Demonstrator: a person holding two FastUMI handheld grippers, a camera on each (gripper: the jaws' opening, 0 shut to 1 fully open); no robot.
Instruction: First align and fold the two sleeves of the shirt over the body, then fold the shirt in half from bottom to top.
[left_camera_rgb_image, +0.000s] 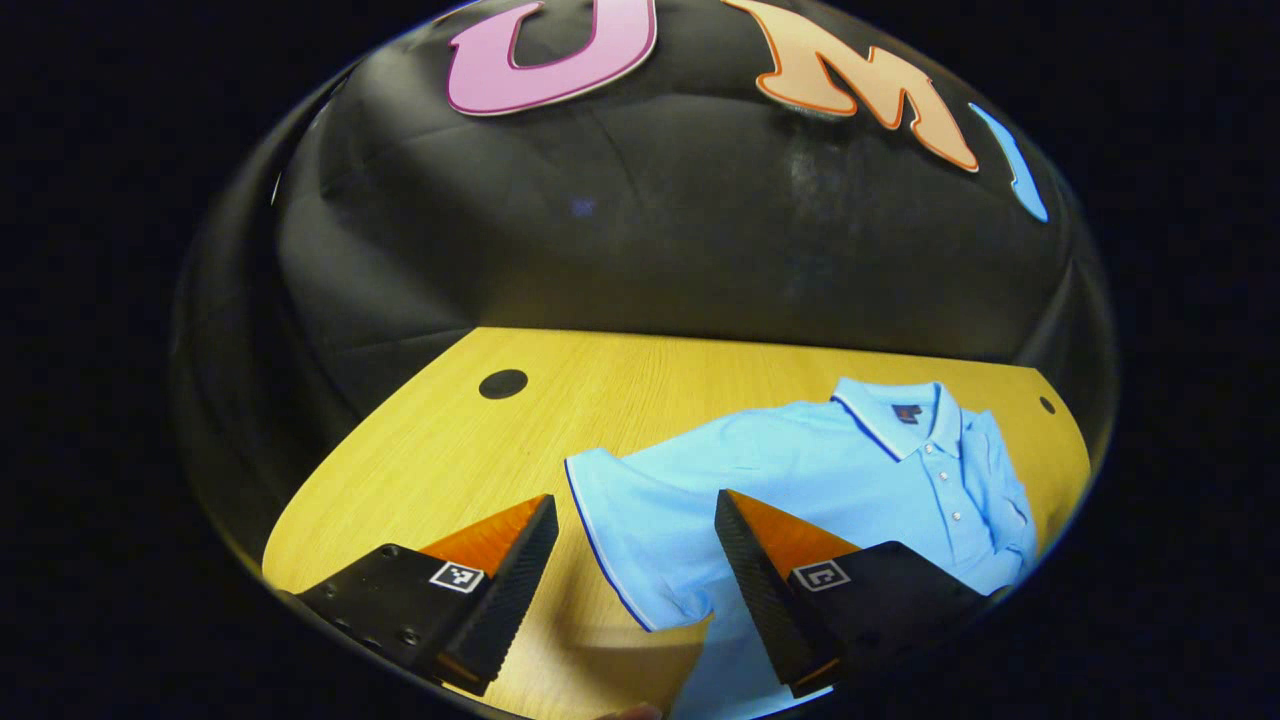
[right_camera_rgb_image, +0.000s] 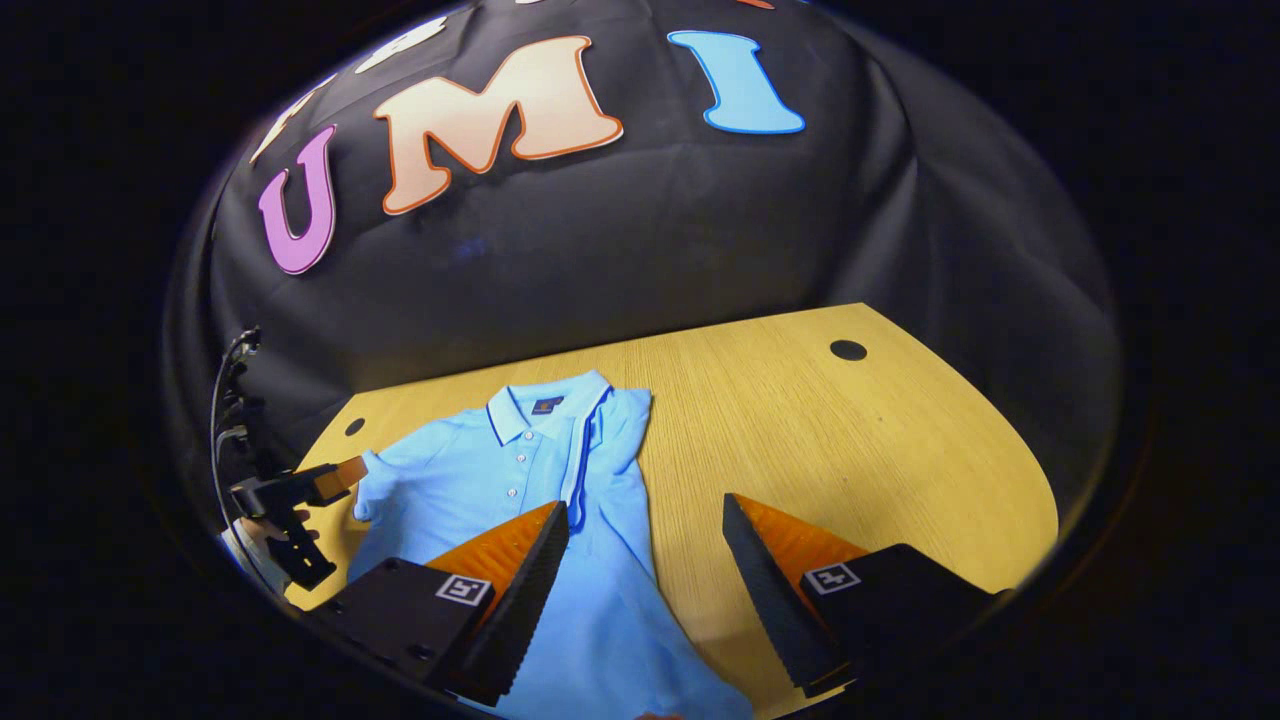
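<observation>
A light blue polo shirt lies face up on the wooden table, collar toward the booth wall. In the left gripper view one short sleeve is spread flat to the side, and my left gripper hovers open just above its cuff. In the right gripper view the shirt has its other sleeve folded over the body, dark trim showing. My right gripper hangs open above that edge of the shirt and the bare table. The left gripper shows by the far sleeve, held by a hand.
The table has dark round holes near its back corners. Bare wood stretches beside the shirt on both sides. Black cloth walls close in behind, and cables hang at the left in the right gripper view.
</observation>
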